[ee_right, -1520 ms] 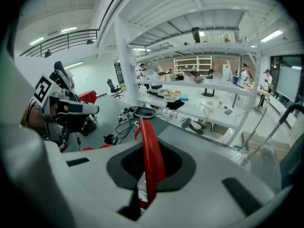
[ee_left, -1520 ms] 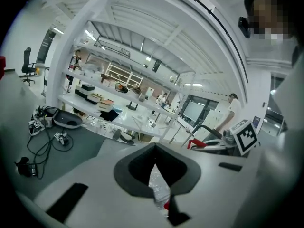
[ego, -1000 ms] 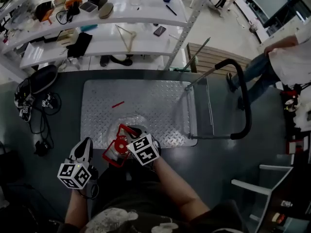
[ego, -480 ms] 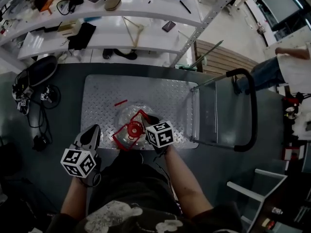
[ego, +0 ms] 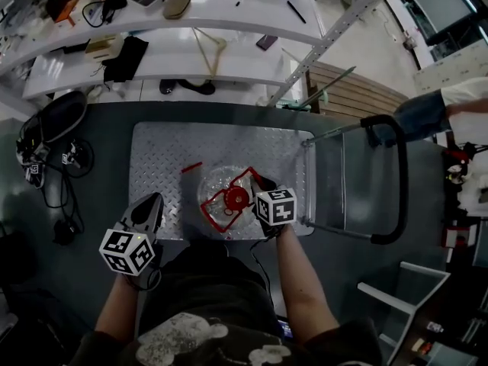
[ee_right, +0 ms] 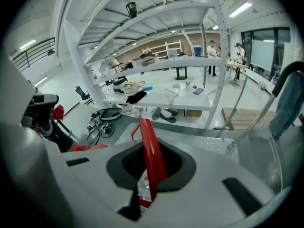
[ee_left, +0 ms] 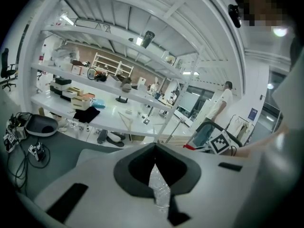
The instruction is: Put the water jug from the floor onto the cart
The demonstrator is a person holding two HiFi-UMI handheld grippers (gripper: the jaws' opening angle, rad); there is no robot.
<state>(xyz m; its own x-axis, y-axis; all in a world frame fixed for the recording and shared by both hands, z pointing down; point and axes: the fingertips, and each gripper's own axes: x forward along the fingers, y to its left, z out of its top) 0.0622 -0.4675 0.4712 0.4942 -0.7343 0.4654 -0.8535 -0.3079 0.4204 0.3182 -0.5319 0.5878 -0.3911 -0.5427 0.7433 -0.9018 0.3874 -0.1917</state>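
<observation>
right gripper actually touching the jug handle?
Touching. The right gripper view shows the right gripper with its jaws shut on the red handle, which runs straight between them.

A smooth dark grey floor (ego: 107, 174) spreads underfoot and gives way to a pale glossy floor (ego: 366, 52) farther off. A long white metal shelving unit (ego: 229, 63) with perforated uprights runs across the far side, its boards cluttered with small items. A slatted pale wooden pallet (ego: 358, 94) lies beside it. A rounded black bag (ego: 53, 117) and tangled black cables (ego: 57, 185) sit at the left. Bright strip lights (ee_right: 241, 8) glow on the white ceiling, and a brown wall (ee_right: 159, 45) closes the far end.
</observation>
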